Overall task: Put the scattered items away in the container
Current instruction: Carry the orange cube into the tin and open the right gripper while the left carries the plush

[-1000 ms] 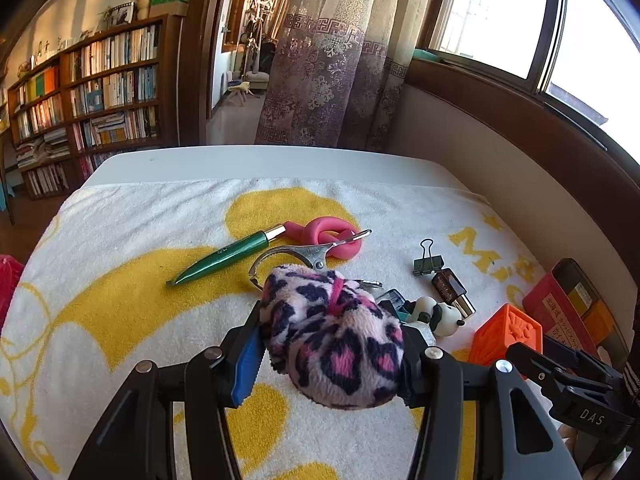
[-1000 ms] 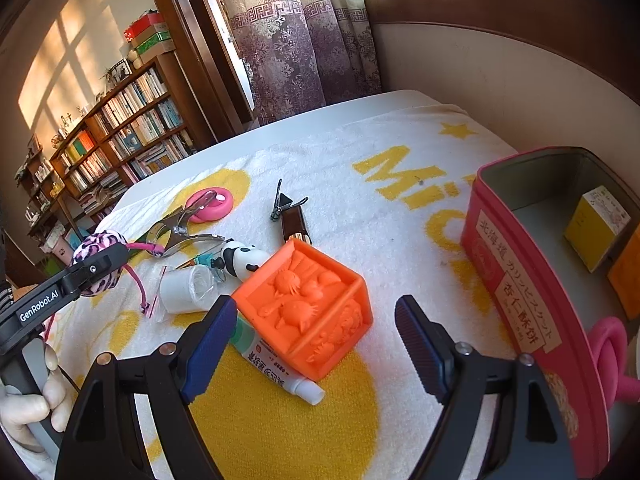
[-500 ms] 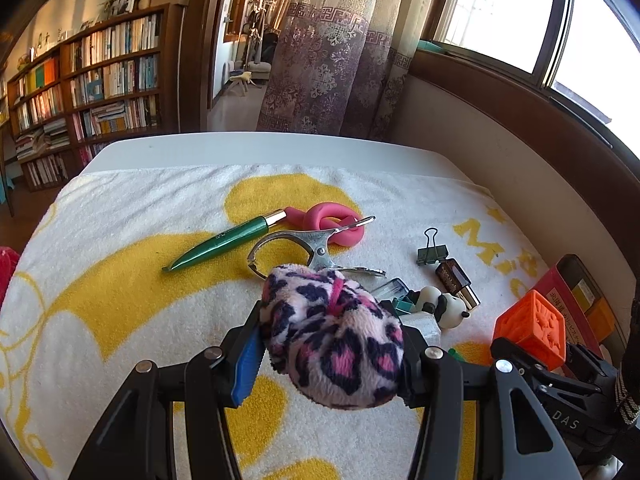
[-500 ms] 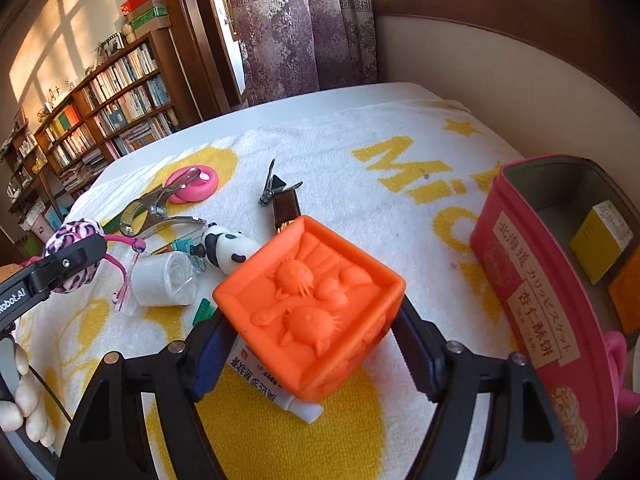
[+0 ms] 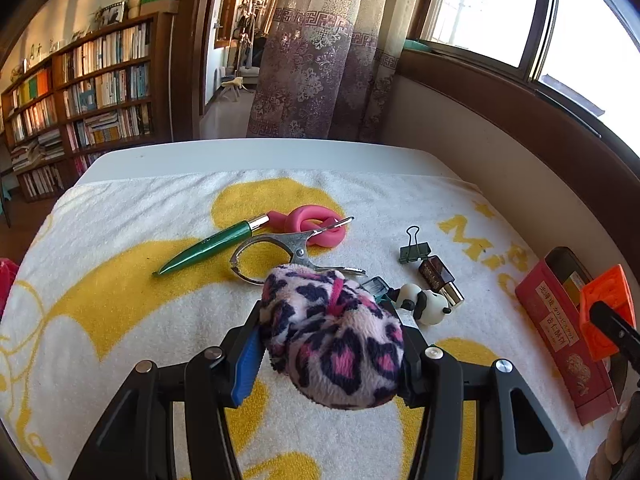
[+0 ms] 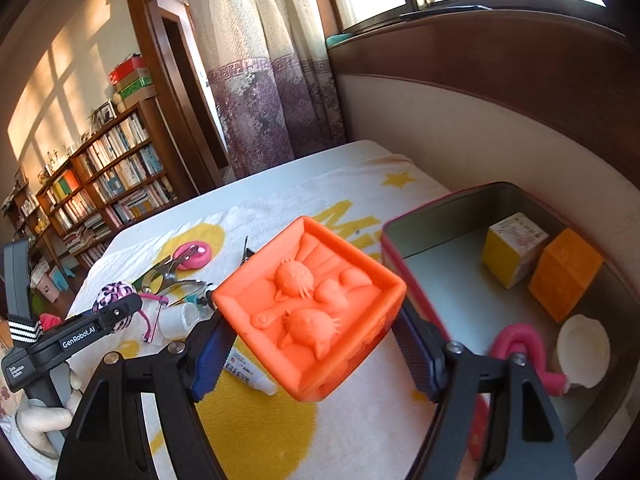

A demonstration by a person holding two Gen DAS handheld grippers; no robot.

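You had the right gripper (image 6: 316, 356) clamped on the orange block (image 6: 310, 308), lifted just beside the pink tin (image 6: 404, 240) at the towel's (image 5: 120, 312) right edge (four things already inside). Your left gripper (image 5: 332, 356) gripped the leopard pompom (image 5: 334, 336); the pen (image 5: 208, 246), binder clip (image 5: 414, 250) and panda (image 5: 424, 304) lay mid-towel, untidied.

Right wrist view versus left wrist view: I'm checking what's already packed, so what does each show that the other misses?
Only the right wrist view shows inside the pink tin: yellow box, orange block, white shell. Only the left shows the green pen and panda figure. Both show the orange cube in the right gripper and the leopard pompom in the left gripper.
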